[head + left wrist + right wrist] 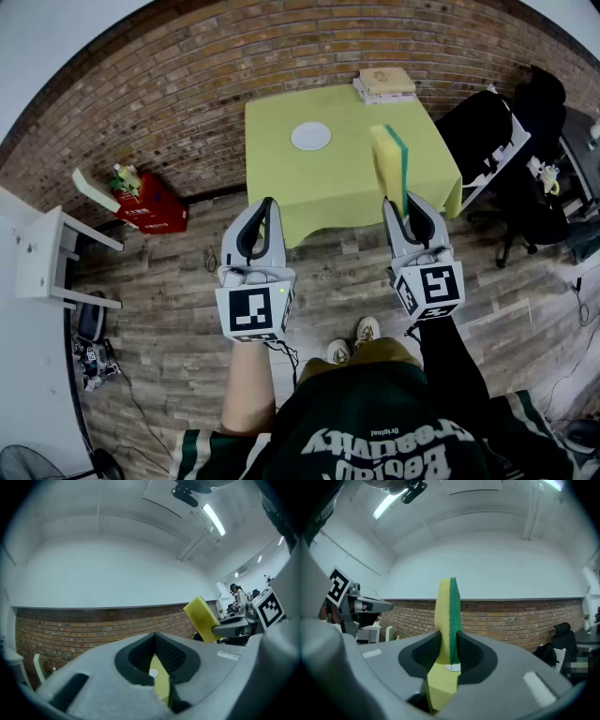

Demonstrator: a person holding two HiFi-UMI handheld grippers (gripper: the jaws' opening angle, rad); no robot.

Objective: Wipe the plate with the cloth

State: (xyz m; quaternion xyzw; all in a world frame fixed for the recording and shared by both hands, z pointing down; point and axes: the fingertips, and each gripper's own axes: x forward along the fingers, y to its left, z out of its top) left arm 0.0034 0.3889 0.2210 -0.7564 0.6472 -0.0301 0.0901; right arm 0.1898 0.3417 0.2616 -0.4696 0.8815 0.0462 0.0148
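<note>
A red-brown brick wall (281,56) backs a square table draped in yellow-green cloth (281,178) on a grey wood-plank floor (169,300). A white shelf unit (42,262) stands left; a black office chair (478,131) sits beside the table's right edge.

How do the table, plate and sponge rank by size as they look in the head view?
1. table
2. sponge, though it is held nearer the camera, so this rank is unsure
3. plate

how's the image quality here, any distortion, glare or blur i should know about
Head view: strong fisheye, the brick wall bows and the corners go dark, yet the plate is crisp. Left gripper view: the ceiling light glares, mildly. Right gripper view: the sponge is sharp, no glare on it.
</note>
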